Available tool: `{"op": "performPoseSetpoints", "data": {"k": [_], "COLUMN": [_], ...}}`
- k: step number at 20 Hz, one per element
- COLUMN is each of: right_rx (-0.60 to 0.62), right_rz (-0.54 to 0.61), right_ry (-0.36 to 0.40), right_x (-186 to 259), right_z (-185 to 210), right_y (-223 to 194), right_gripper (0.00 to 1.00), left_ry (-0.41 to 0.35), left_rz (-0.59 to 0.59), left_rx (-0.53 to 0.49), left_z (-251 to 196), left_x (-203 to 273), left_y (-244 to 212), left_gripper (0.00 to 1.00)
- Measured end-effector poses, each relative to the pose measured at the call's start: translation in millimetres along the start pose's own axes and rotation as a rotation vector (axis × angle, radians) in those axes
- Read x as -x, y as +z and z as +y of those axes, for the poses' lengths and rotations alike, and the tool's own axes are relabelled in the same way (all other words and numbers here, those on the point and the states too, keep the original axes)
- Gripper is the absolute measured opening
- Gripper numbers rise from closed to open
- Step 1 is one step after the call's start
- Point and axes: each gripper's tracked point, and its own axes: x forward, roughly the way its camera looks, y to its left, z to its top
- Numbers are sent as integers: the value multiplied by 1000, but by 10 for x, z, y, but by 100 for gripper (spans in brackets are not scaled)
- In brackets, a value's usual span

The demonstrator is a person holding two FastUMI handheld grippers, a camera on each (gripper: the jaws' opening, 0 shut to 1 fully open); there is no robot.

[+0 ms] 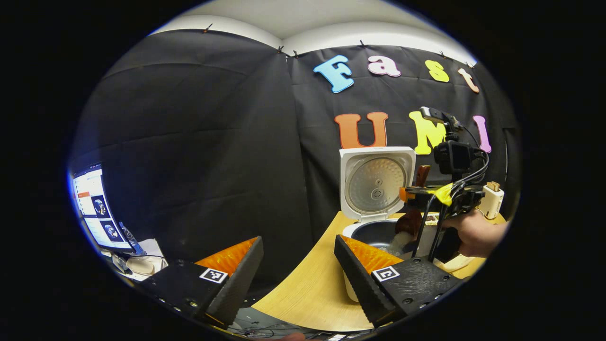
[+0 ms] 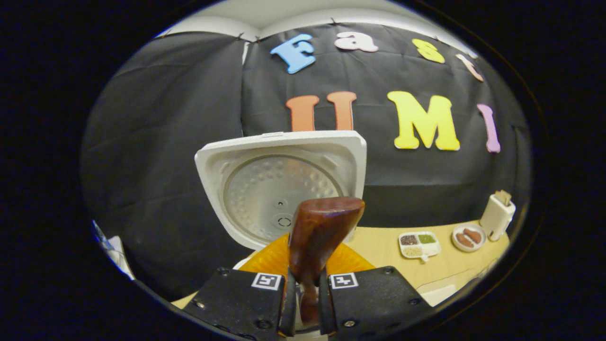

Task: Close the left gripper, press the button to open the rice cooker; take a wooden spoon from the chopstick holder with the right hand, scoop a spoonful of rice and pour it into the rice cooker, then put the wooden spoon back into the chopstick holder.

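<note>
Spoon (image 2: 317, 237) sits clamped in the right gripper (image 2: 303, 303), both fingers closed tight on its handle, bowl end rising in front of the open cooker lid (image 2: 279, 180). In the left gripper view the same spoon (image 1: 408, 222) tilts bowl-down over the dark inner pot (image 1: 374, 234), with white rice (image 1: 400, 241) spilling from it into the pot; how much rice the pot already holds I cannot tell. Being wood, the spoon looks light and stiff, its polished surface probably a bit slick, so a firm hold on the narrow handle, as now, seems the right place. Loose grains will scatter if the tilt is hurried. The left gripper (image 1: 298, 279) hangs wide open, holding nothing, low over the table (image 1: 307, 293) edge. The holder (image 2: 497, 215) stands at the far right of the table, well apart from the cooker, with a little divided tray (image 2: 419, 244) of grains and a small dish (image 2: 467, 237) between. Judging from this, pouring is under way and returning the spoon remains.
</note>
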Motion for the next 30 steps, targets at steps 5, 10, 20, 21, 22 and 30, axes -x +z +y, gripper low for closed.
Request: {"op": "performPoseSetpoints", "data": {"k": [5, 10, 20, 21, 22, 30], "right_rx": [312, 426, -163, -257, -308, -316], "right_rz": [-45, -65, -82, -89, -105, -206], "right_ry": [72, 114, 180, 169, 148, -93], "right_x": [95, 168, 385, 449, 517, 1295], "right_z": [376, 529, 165, 14, -183, -2215], "right_y": [54, 21, 511, 594, 689, 770], "right_gripper": [24, 24, 24, 24, 24, 24], "left_ry": [6, 14, -15, -22, -31, -125], "left_rz": [-3, -3, -9, -7, -6, -58], "left_rx": [-5, -4, -13, -17, -22, -56], "left_z": [21, 48, -58, -92, -141, -837], "left_x": [34, 71, 79, 77, 81, 203], "left_y": [-4, 6, 106, 122, 141, 483], "left_gripper": [95, 95, 95, 95, 95, 95]}}
